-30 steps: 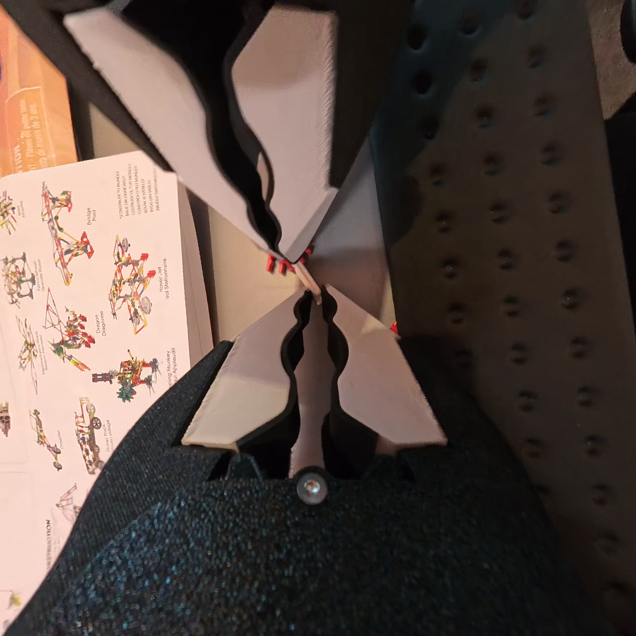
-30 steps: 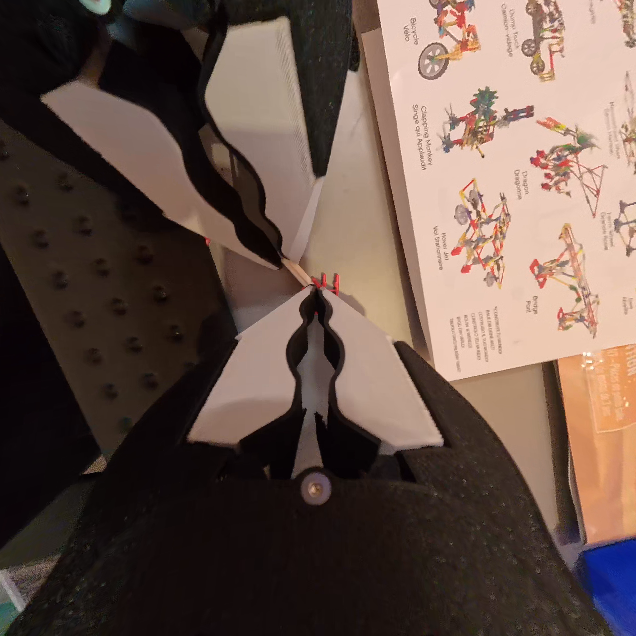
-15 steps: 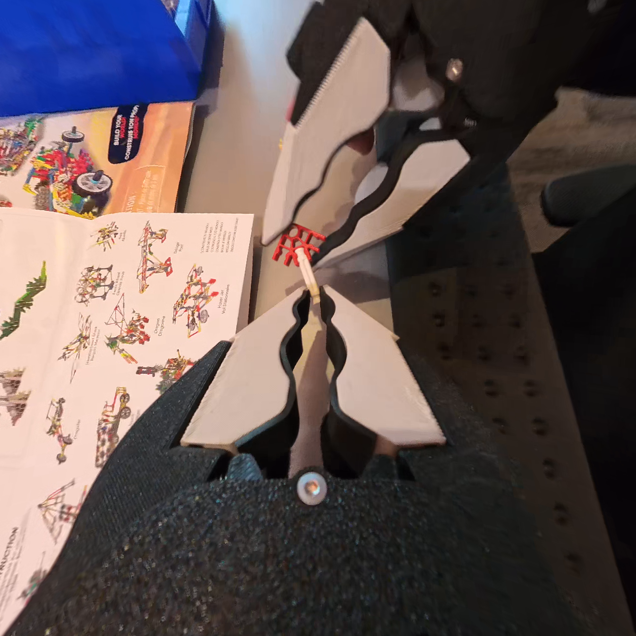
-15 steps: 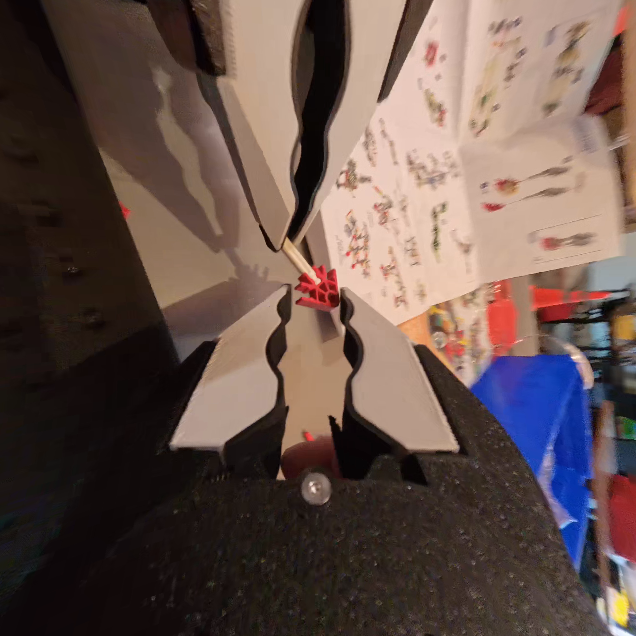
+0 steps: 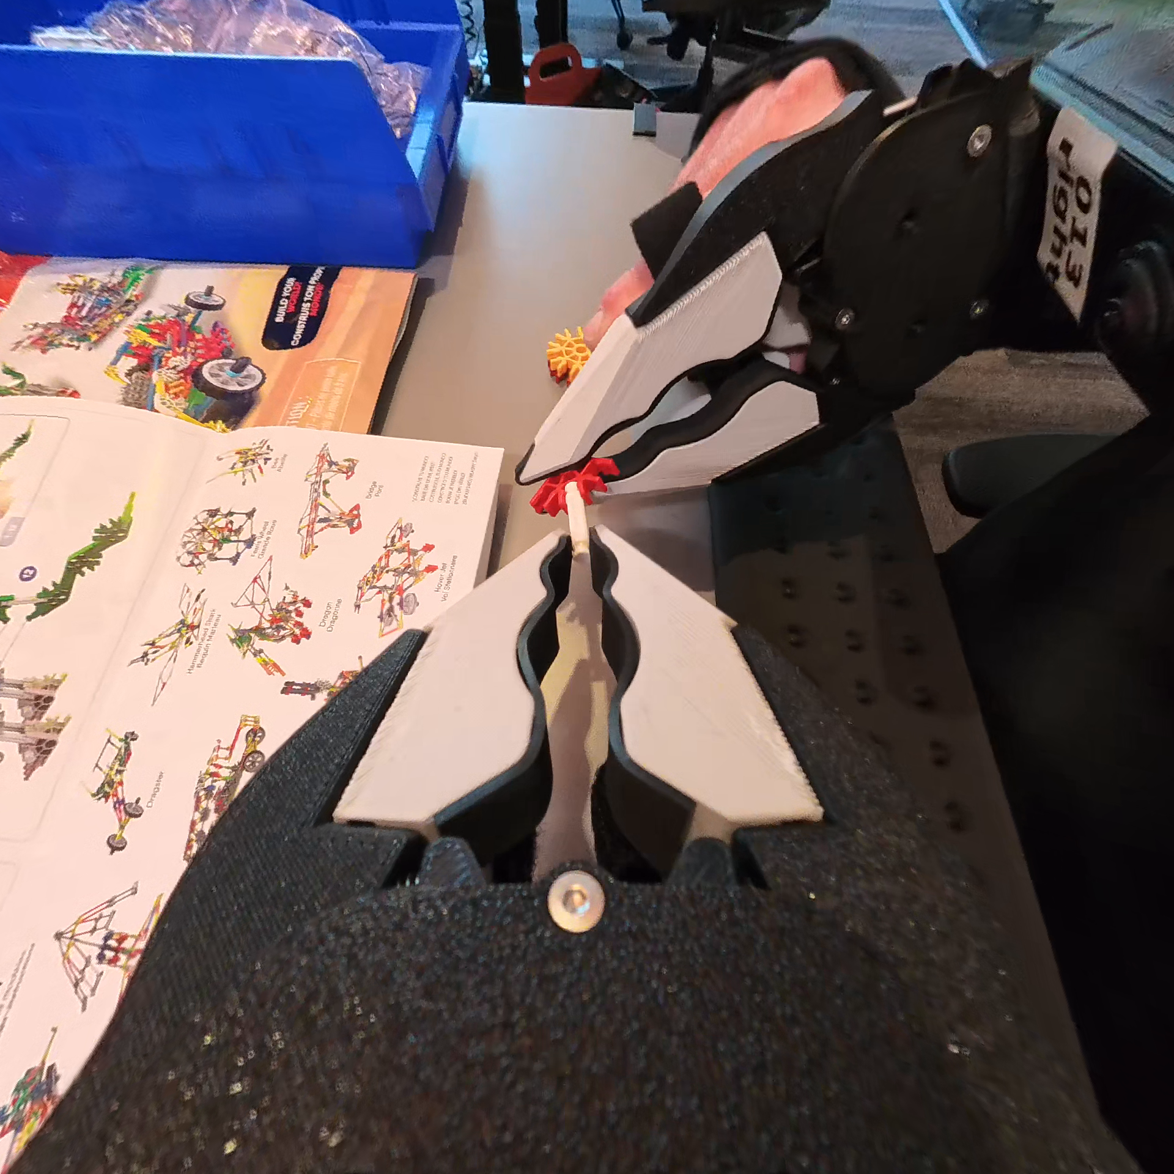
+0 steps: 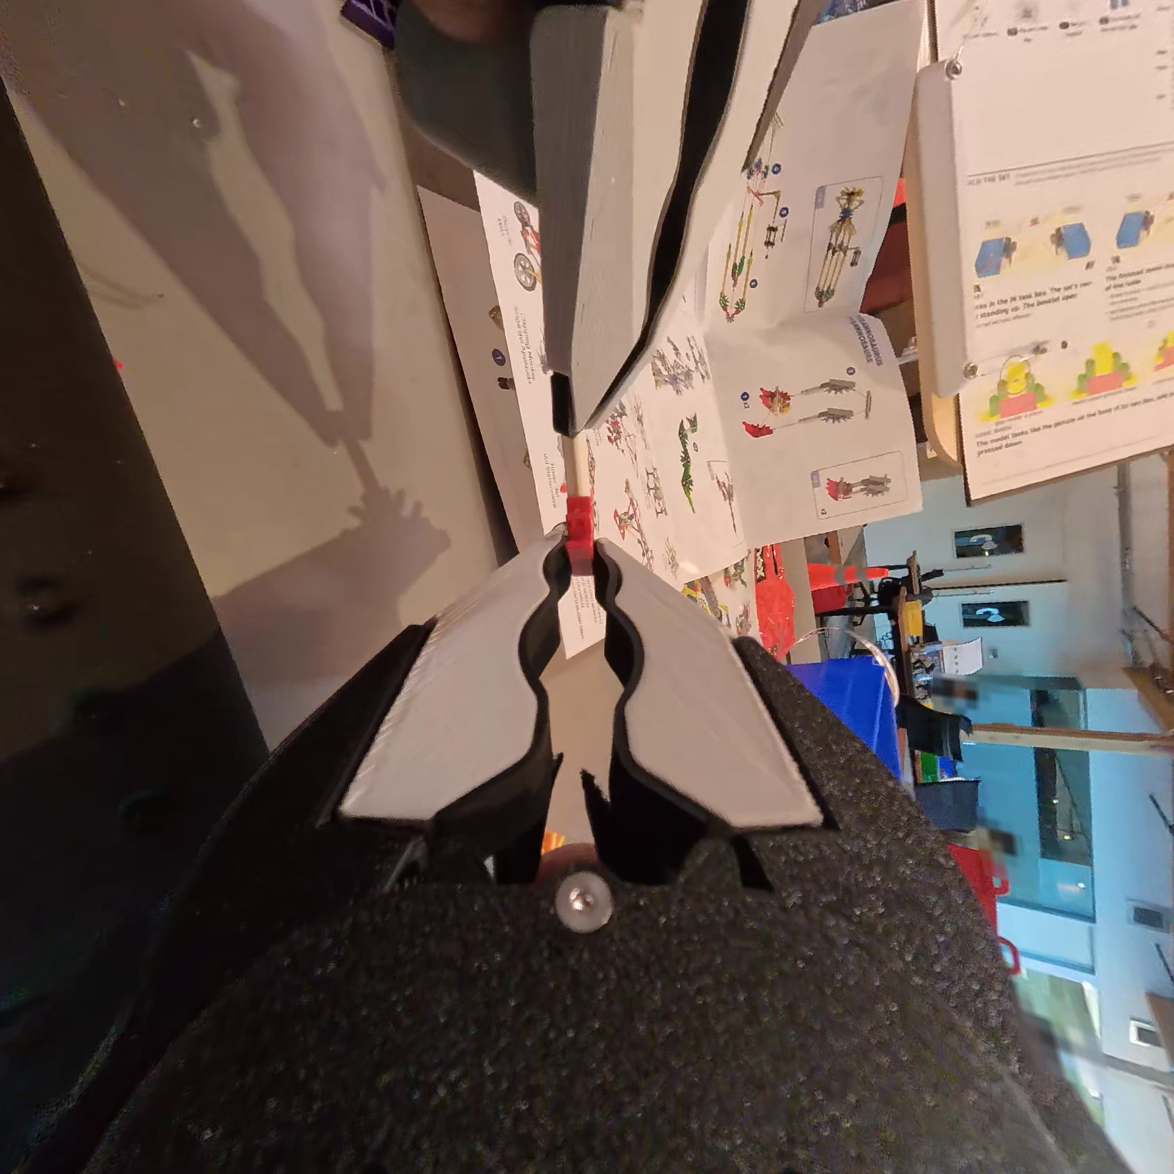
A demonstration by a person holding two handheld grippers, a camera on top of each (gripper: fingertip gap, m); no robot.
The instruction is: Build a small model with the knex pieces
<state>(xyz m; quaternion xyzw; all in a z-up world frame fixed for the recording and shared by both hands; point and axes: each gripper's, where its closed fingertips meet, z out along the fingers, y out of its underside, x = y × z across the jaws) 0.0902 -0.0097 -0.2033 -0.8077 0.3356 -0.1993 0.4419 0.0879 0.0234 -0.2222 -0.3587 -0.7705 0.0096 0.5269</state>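
My left gripper (image 5: 578, 540) is shut on a short white rod (image 5: 577, 518) that sticks out past its tips. The rod's far end is plugged into a red toothed connector (image 5: 568, 486). My right gripper (image 6: 579, 549) is shut on that red connector (image 6: 579, 527), pinched edge-on at its tips. In the left wrist view the right gripper (image 5: 565, 473) comes in from the upper right, tips on the connector. In the right wrist view the left gripper (image 6: 568, 416) hangs from above, holding the white rod (image 6: 577, 470). Both are held above the grey table (image 5: 553, 209).
An open instruction booklet (image 5: 254, 572) lies left of the grippers, with a printed box lid (image 5: 209, 343) and a blue bin (image 5: 209, 140) behind it. A yellow connector (image 5: 567, 352) lies on the table. A black perforated plate (image 5: 845, 635) sits at the right edge. Spacing between my two grippers at the tips: around 4 cm.
Both grippers have lifted and turned, so the views swung from looking down at the table to looking across it. The right gripper closed again on the red connector after opening half a second ago.
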